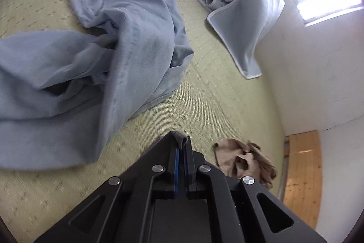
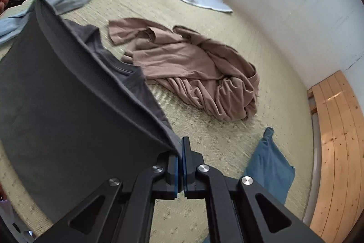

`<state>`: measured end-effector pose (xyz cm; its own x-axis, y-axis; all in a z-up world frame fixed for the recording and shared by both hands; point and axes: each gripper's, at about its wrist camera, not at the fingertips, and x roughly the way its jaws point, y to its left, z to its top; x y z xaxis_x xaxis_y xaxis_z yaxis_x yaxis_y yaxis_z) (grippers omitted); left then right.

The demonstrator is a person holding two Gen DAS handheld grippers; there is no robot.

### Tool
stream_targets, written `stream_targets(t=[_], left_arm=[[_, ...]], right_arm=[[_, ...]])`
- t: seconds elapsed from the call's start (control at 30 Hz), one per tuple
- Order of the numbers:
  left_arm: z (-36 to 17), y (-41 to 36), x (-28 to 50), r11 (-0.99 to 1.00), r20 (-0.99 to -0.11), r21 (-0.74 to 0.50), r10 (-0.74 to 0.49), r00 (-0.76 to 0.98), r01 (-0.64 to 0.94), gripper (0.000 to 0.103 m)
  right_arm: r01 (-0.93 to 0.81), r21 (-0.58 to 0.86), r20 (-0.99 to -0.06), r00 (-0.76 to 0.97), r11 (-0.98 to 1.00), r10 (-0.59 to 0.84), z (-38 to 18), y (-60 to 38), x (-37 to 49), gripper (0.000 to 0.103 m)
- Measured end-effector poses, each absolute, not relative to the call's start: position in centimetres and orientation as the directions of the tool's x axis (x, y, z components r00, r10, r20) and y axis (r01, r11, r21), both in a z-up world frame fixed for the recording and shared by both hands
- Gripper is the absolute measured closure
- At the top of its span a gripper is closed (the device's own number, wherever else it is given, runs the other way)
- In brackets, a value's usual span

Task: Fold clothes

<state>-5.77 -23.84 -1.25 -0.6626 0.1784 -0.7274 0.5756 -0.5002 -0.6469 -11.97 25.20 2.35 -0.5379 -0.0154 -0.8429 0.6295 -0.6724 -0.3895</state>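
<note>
Black fingers of the right gripper sit pinched together on an edge of the dark grey T-shirt, which stretches away to the left of the fingers as a taut sheet, its neckline visible beyond the fold. Left gripper – jaws likewise closed, with a small nub of the same grey cloth poking out at the tips. Step in hand, by my reading: the shirt is held by two points and being carried down toward the green mat to be laid flat for folding. Next move calls for keeping the span tight between both grips and lowering onto bare mat without dragging other garments. Open room – a strip of mat lies just ahead of both pairs of fingers. Crowding it: tan garment ahead and right of the right fingers, blue cloth close on their right, light blue trousers ahead and left of the left fingers. Mat's edge and wooden floor lie off to the right; white wall beyond.
</note>
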Motion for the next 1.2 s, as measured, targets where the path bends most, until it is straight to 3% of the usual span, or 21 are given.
stream_targets(t=[0.5,0.63,0.7,0.77,0.8,0.83,0.9,1.03,1.13,1.2], left_arm=[[-6.1,-23.1,-15.5,-0.633,-0.811,-0.512,0.133,-0.570,0.581,0.101],[-8.0,-23.2,-16.5,-0.629,-0.810,-0.526,0.163,-0.564,0.573,0.101],[-8.5,-23.3,-16.6,-0.623,-0.793,-0.553,0.191,-0.579,0.552,0.099],[-8.9,-23.5,-16.2,-0.611,-0.772,-0.586,0.222,-0.595,0.532,0.090],[-9.1,-23.6,-16.0,-0.605,-0.762,-0.601,0.237,-0.603,0.522,0.077],[-8.9,-23.8,-15.6,-0.604,-0.750,-0.612,0.238,-0.618,0.510,0.057],[-8.3,-23.9,-14.6,-0.604,-0.722,-0.633,0.237,-0.650,0.484,0.035],[-5.6,-23.4,-11.6,-0.629,-0.670,-0.647,0.198,-0.716,0.432,0.018],[-3.8,-21.6,-8.3,-0.635,-0.628,-0.666,0.194,-0.754,0.391,0.017],[-3.3,-19.8,-6.1,-0.629,-0.620,-0.678,0.211,-0.756,0.380,0.017]], right_arm=[[0.647,-0.359,-0.901,-0.429,-0.673,0.068,-4.9,24.3,-21.6,0.103],[0.641,-0.330,-0.916,-0.394,-0.693,0.072,-6.7,24.4,-22.8,0.103],[0.614,-0.302,-0.919,-0.391,-0.729,0.051,-6.8,24.9,-23.2,0.097],[0.565,-0.291,-0.908,-0.417,-0.772,0.037,-6.5,25.8,-23.5,0.085],[0.538,-0.297,-0.901,-0.430,-0.789,0.045,-6.4,26.2,-23.7,0.073],[0.514,-0.301,-0.895,-0.443,-0.803,0.051,-6.2,26.8,-23.7,0.068],[0.478,-0.313,-0.884,-0.462,-0.821,0.068,-5.9,27.8,-23.4,0.057],[0.449,-0.337,-0.866,-0.493,-0.828,0.086,-5.2,28.7,-22.2,0.052],[0.471,-0.361,-0.838,-0.543,-0.805,0.058,-3.9,27.6,-20.7,0.048],[0.520,-0.351,-0.823,-0.568,-0.779,-0.008,-2.9,25.7,-19.3,0.036]])
